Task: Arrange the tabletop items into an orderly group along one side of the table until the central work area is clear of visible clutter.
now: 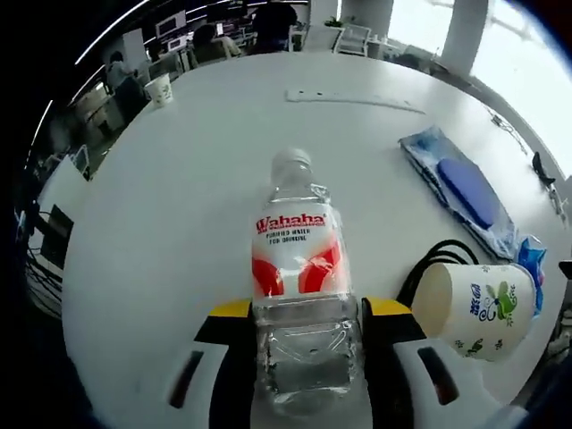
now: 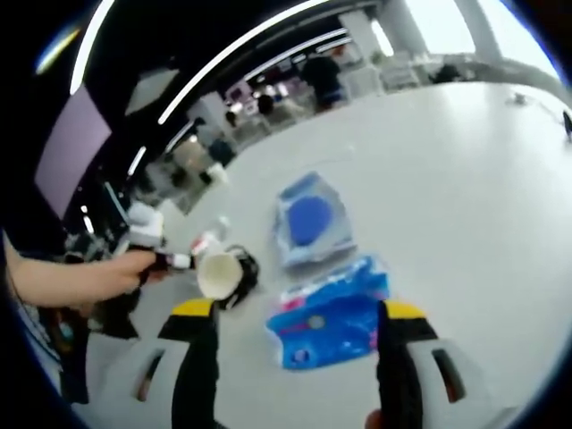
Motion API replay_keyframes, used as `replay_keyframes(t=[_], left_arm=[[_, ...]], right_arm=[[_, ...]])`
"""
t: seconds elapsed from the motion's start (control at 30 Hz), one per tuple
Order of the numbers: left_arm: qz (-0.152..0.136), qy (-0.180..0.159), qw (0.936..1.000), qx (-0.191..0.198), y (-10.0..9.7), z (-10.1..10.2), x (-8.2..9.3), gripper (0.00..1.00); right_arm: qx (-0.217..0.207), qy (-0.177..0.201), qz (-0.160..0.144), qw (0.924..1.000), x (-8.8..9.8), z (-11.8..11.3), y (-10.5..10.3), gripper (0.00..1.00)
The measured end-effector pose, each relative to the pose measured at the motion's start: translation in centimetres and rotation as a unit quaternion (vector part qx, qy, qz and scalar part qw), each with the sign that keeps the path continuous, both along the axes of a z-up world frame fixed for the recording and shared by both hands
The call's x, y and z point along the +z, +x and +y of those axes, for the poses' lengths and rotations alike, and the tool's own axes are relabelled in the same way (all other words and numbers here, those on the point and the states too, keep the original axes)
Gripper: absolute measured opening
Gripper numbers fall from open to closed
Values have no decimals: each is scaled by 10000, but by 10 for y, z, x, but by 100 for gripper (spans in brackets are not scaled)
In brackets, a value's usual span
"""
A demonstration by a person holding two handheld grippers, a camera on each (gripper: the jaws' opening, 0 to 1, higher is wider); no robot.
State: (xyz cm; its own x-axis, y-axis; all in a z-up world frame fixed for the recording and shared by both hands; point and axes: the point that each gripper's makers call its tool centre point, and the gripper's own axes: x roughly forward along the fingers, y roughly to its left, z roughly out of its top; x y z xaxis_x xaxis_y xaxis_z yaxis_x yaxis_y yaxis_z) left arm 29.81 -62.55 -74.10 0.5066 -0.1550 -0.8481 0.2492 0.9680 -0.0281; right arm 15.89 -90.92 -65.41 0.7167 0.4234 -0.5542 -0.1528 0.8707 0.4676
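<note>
My left gripper (image 1: 308, 308) is shut on a clear Wahaha water bottle (image 1: 299, 268), gripped near its base with the white cap pointing away. To its right a white paper cup (image 1: 474, 308) lies on its side against a black cable (image 1: 438, 257). Beyond them lie a blue pouch in a clear bag (image 1: 465, 189) and a blue packet (image 1: 534, 259). My right gripper (image 2: 298, 310) is open above the table, with the blue packet (image 2: 331, 317) lying between its jaws. Further off are the blue pouch (image 2: 308, 223), the tipped cup (image 2: 217, 273) and the cable (image 2: 246, 268).
A second paper cup (image 1: 159, 89) stands at the far left edge of the round white table (image 1: 179, 223). A long white strip (image 1: 353, 98) lies near the far edge. A person's hand (image 2: 89, 279) holds the left gripper beside the tipped cup. People and desks are beyond the table.
</note>
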Motion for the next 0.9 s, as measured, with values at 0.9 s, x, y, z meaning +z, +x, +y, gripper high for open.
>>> replay_keyframes(t=[0.9], left_arm=[[-513, -82, 9985, -177, 5, 1, 7, 41]], right_arm=[[39, 2876, -621, 9557, 100, 136, 133, 57]])
